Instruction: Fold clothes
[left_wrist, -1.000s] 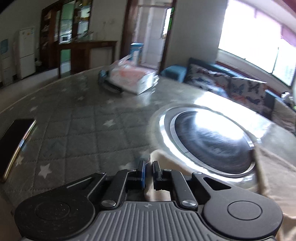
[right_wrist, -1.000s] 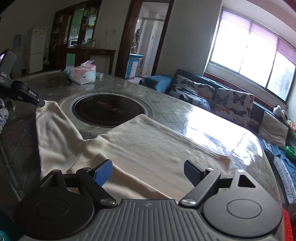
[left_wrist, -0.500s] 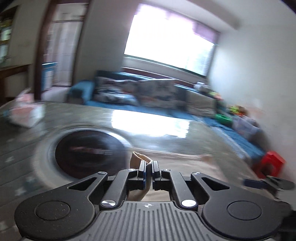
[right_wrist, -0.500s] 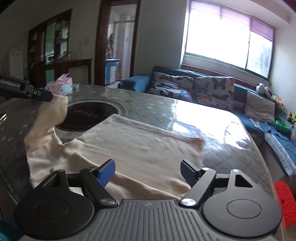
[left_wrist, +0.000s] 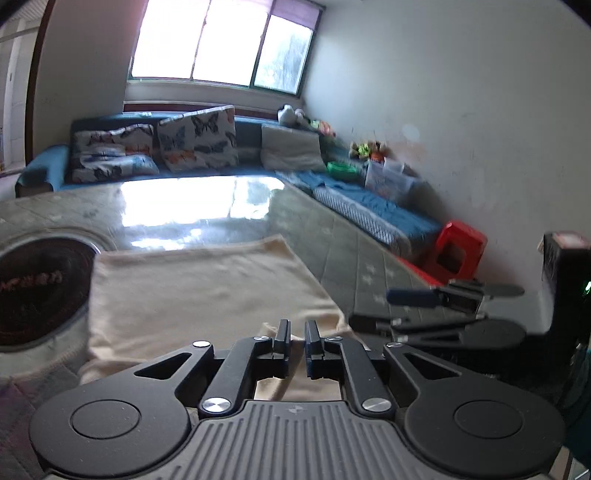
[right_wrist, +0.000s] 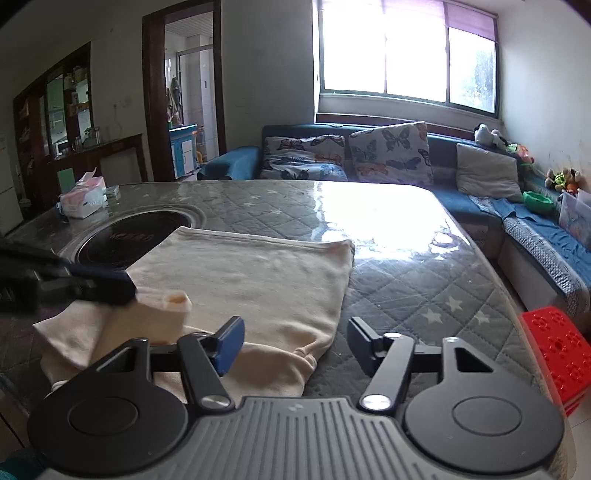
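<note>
A cream garment (right_wrist: 258, 280) lies spread on the quilted, glass-topped table (right_wrist: 406, 266). My left gripper (left_wrist: 297, 338) is shut on its sleeve; in the right wrist view the gripper's dark fingers (right_wrist: 107, 286) come in from the left and hold the sleeve cuff (right_wrist: 166, 301) folded over the garment body. In the left wrist view the garment (left_wrist: 199, 288) stretches ahead of the jaws. My right gripper (right_wrist: 295, 341) is open, hovering over the garment's near right edge with nothing between its fingers. It also shows at the right of the left wrist view, its blue pad (left_wrist: 413, 297) level.
A round black cooktop (right_wrist: 122, 236) is set into the table left of the garment. A tissue pack (right_wrist: 83, 195) sits at the far left. A red stool (right_wrist: 554, 350) stands off the table's right edge, and a blue sofa (right_wrist: 240, 162) lies beyond.
My left gripper swung right, carrying the sleeve from beside the cooktop over onto the garment body. The right gripper stayed open near the front edge.
</note>
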